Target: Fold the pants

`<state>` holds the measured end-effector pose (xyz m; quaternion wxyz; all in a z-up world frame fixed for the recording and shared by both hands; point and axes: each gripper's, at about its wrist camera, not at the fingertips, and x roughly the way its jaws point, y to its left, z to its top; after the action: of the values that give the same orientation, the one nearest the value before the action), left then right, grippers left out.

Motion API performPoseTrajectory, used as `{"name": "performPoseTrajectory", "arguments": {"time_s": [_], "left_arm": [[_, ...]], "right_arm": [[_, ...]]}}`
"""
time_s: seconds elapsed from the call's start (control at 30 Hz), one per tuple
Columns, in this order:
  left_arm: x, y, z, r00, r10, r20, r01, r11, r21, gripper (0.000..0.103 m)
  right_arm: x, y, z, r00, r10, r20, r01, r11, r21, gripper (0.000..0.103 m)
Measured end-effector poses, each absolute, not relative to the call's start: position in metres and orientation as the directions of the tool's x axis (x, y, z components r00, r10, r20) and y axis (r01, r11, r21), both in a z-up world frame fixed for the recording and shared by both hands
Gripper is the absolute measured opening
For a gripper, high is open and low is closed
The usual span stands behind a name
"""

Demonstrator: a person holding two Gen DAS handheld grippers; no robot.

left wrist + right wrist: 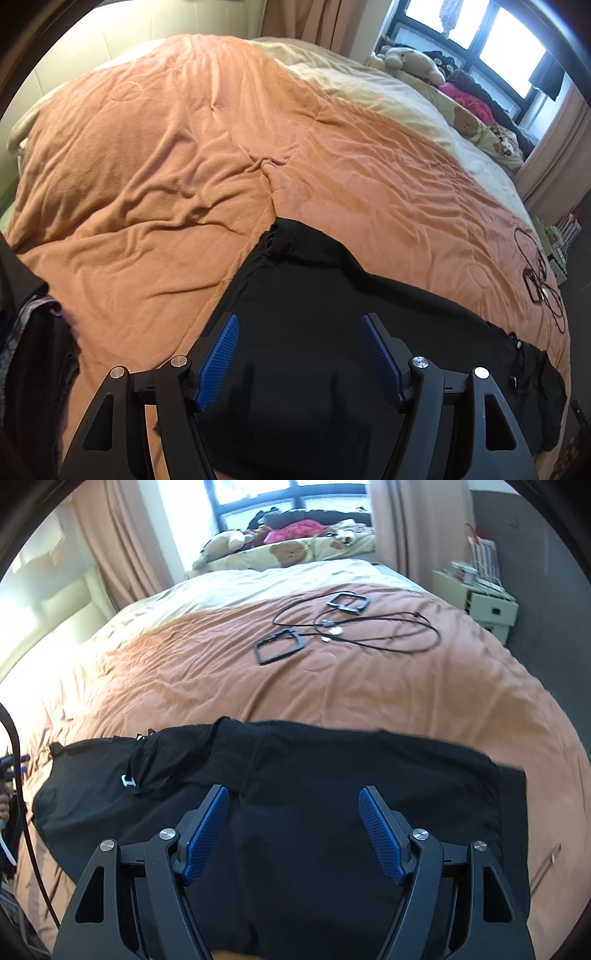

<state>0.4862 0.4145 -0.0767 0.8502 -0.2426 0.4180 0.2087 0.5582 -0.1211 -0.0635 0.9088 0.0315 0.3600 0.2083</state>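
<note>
Left wrist view: left gripper [300, 356] and right gripper [293, 830] spread, empty, above black fabric pants [314, 302] on orange quilt [155, 155]. Risk: slack layers bunching, skewing the fold.

Each tool, left [300, 328] and right [293, 801], has black angular linkage arms with triangular cut-outs. The fingers [218, 360] carry ribbed blue pads. Round silver screws [167, 834] mark the pivot joints.
</note>
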Motion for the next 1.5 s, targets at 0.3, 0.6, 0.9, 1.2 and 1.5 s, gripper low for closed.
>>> {"name": "performPoseTrajectory", "arguments": {"time_s": [0.3, 0.6, 0.9, 1.2, 1.5], "left_arm": [[0.426, 0.419, -0.068, 0.587, 0.155, -0.794, -0.557, 0.789, -0.258, 0.07], [0.382, 0.437, -0.107, 0.591, 0.085, -0.803, -0.601, 0.71, -0.367, 0.052], [0.373, 0.444, -0.152, 0.57, 0.003, -0.822, -0.631, 0.643, -0.435, 0.041], [0.377, 0.45, -0.18, 0.572, -0.015, -0.82, -0.664, 0.579, -0.474, 0.041], [0.384, 0.454, -0.171, 0.559, 0.066, -0.827, -0.691, 0.589, -0.42, 0.006]], "right_arm": [[0.504, -0.155, -0.065, 0.67, 0.39, -0.631, -0.335, 0.918, 0.212, 0.072], [0.47, -0.182, -0.075, 0.665, 0.382, -0.642, -0.273, 0.924, 0.268, 0.072], [0.457, -0.188, -0.083, 0.645, 0.372, -0.667, -0.237, 0.928, 0.288, 0.072], [0.449, -0.203, -0.095, 0.642, 0.357, -0.678, -0.173, 0.93, 0.325, 0.072], [0.44, -0.217, -0.104, 0.635, 0.364, -0.681, -0.135, 0.921, 0.366, 0.072]]}}
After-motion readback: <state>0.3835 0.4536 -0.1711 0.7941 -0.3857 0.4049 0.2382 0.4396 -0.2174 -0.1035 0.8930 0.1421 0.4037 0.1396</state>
